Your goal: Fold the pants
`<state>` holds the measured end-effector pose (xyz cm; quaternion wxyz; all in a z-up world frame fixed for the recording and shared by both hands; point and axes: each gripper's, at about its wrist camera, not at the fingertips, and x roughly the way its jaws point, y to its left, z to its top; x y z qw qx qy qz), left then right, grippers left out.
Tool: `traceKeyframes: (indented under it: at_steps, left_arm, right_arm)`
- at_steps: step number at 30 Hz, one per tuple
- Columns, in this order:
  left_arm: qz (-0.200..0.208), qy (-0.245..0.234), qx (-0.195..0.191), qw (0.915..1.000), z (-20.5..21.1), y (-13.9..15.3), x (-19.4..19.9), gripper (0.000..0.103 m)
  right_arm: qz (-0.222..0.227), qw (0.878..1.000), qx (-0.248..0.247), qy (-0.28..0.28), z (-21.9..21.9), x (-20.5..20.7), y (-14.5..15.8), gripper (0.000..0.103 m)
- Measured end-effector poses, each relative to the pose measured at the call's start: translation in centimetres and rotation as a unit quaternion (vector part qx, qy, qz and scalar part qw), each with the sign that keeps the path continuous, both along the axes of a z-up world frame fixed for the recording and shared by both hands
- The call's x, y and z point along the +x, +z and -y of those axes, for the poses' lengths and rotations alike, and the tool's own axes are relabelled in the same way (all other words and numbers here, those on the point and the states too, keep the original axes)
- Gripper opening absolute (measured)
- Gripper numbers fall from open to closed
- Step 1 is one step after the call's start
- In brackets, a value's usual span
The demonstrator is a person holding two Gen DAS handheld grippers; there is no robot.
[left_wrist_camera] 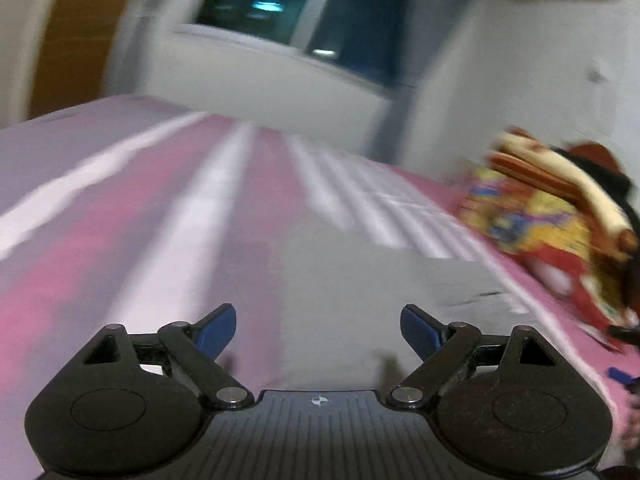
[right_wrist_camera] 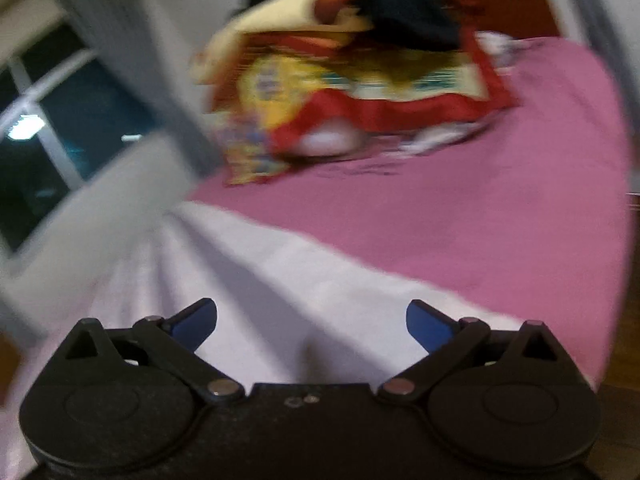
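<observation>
Both views are motion-blurred. Grey pants (left_wrist_camera: 360,280) lie flat on the pink and white striped bed sheet (left_wrist_camera: 120,220) just ahead of my left gripper (left_wrist_camera: 318,326), which is open and empty above them. My right gripper (right_wrist_camera: 312,324) is open and empty over a white part of the sheet (right_wrist_camera: 300,280); a grey blurred strip of cloth (right_wrist_camera: 132,184) at the left of the right wrist view may be the pants, but I cannot tell.
A pile of colourful red and yellow bedding (left_wrist_camera: 552,220) with a dark cloth on top lies at the right of the bed; it also shows in the right wrist view (right_wrist_camera: 352,80). A dark window (left_wrist_camera: 304,4) and white wall stand behind the bed.
</observation>
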<state>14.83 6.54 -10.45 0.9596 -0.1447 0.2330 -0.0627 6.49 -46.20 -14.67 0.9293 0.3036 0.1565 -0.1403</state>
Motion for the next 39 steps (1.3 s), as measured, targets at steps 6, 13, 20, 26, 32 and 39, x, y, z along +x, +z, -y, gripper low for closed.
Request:
traceKeyframes:
  at_steps: [6,13,20,26,32,39]
  left_arm:
    - [-0.037,0.014,0.014,0.9991,-3.2,-2.0,-3.1,0.088]
    - [-0.058,-0.007,0.064,0.9962,-0.6,-3.5,0.6,0.088]
    - [-0.045,-0.008,0.066,0.9968,0.2,-4.6,1.4,0.088]
    - [-0.040,-0.009,0.056,0.9976,0.1,-5.2,1.6,0.089]
    - [-0.039,-0.009,0.050,0.9979,0.2,-5.4,1.7,0.090]
    - [-0.038,-0.006,0.055,0.9977,0.6,-5.4,1.7,0.090]
  right_arm:
    - [0.029,0.984,0.002,0.174,-5.5,1.2,1.4,0.097]
    - [-0.015,0.957,0.020,0.288,-11.6,4.3,1.2,0.070]
    - [-0.074,0.949,0.032,0.305,-13.7,7.1,-0.4,0.066]
    - [-0.044,0.965,-0.004,0.257,-14.6,6.4,-0.2,0.052]
    - [-0.016,0.974,-0.038,0.224,-15.0,5.7,0.9,0.049]
    - [-0.071,0.964,0.042,0.251,-14.3,8.3,-0.2,0.050]
